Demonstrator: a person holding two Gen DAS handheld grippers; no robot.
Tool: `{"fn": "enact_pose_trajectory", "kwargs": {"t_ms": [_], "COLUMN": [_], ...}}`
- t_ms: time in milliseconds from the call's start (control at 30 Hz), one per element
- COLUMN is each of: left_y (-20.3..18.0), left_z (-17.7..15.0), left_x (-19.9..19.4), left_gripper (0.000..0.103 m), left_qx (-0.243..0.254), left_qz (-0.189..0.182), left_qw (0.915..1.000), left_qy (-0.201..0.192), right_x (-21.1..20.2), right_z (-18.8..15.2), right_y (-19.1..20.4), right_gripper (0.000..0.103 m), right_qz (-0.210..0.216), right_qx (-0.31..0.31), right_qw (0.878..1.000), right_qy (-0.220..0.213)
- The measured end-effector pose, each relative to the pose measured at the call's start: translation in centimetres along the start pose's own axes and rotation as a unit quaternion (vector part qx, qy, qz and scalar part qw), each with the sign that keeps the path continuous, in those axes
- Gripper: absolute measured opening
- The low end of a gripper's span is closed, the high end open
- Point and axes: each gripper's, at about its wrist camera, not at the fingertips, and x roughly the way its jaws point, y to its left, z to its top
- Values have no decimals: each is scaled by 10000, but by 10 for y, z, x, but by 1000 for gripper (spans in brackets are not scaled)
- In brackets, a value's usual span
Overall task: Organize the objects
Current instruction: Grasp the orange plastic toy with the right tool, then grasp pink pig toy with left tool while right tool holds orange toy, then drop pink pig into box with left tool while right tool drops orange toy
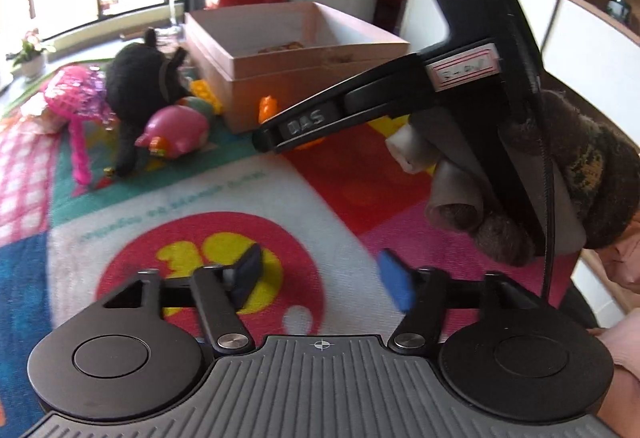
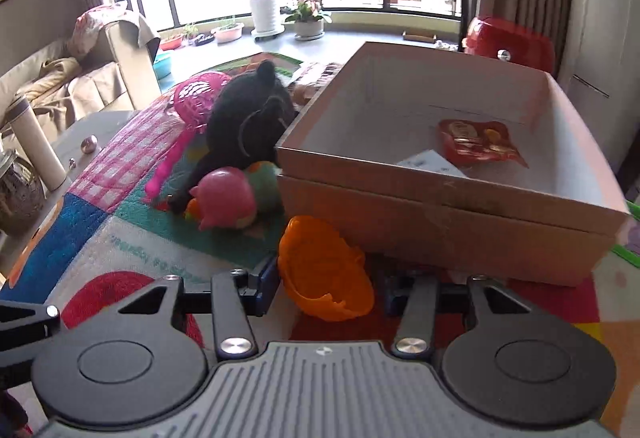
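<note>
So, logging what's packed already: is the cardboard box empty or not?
Not empty. The open cardboard box holds a red packet and a white card on its floor.

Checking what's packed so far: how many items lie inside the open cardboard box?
2. A shiny red packet lies inside the pale cardboard box, toward its right; a white paper card sits just left of it. The front wall may hide more.

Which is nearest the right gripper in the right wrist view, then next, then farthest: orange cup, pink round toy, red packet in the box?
1. Orange cup, between the right gripper fingers.
2. Pink round toy, left.
3. Red packet, inside the box, right.
</note>
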Motion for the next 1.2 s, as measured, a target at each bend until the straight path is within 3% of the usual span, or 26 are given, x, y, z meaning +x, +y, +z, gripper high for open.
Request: {"fn": "enact_pose_trajectory", "kwargs": {"t_ms": [33, 133, 167, 267, 400, 467, 533, 600, 633, 900, 967, 1033, 1067, 1200], "left_y": [-1, 5, 9, 22, 50, 56, 63, 71, 75, 78, 71, 63, 59, 48], "left_z": [2, 13, 19, 41, 66, 72, 74, 73, 73, 59, 49, 37, 31, 8], "left_x": [1, -1, -4, -6, 17, 33, 46, 55, 59, 47, 35, 21, 14, -9], "left_gripper": [80, 76, 76, 76, 76, 76, 76, 64, 54, 52, 52, 52, 52, 52], "left_qx": [28, 40, 66, 284, 180, 240, 224, 189, 166, -409, -472, -579, -657, -1106], "left_qz": [-27, -123, 35, 998, 1387, 1420, 1337, 1235, 1242, 1169, 1097, 1038, 1004, 805], "left_qw": [10000, 9999, 9997, 9920, 9874, 9872, 9892, 9908, 9908, 9911, 9919, 9921, 9920, 9901], "left_qy": [28, -74, -240, -713, -746, -688, -557, -517, -517, -480, -424, -394, -385, -317], "right_x": [-5, -20, -26, -41, -51, -52, -51, -49, -49, -48, -47, -46, -45, -50], "right_z": [-3, -16, -20, -36, -47, -50, -51, -51, -52, -46, -43, -39, -37, -36], "right_y": [-7, -30, -38, -56, -64, -63, -60, -54, -53, -50, -48, -45, -43, -39], "right_gripper": [48, 48, 48, 48, 48, 49, 57, 72, 79, 80, 77, 54, 48, 47], "right_qz": [-77, -356, -448, -682, -756, -796, -828, -956, -971, -898, -841, -746, -728, -704], "right_qx": [57, 226, 264, 293, 323, 296, 200, 84, 48, -13, -32, -72, -110, -146], "right_qw": [10000, 9991, 9986, 9972, 9965, 9962, 9960, 9950, 9949, 9955, 9959, 9968, 9970, 9972], "right_qy": [-25, -42, -38, -94, -164, -211, -256, -282, -282, -293, -327, -295, -243, -198]}}
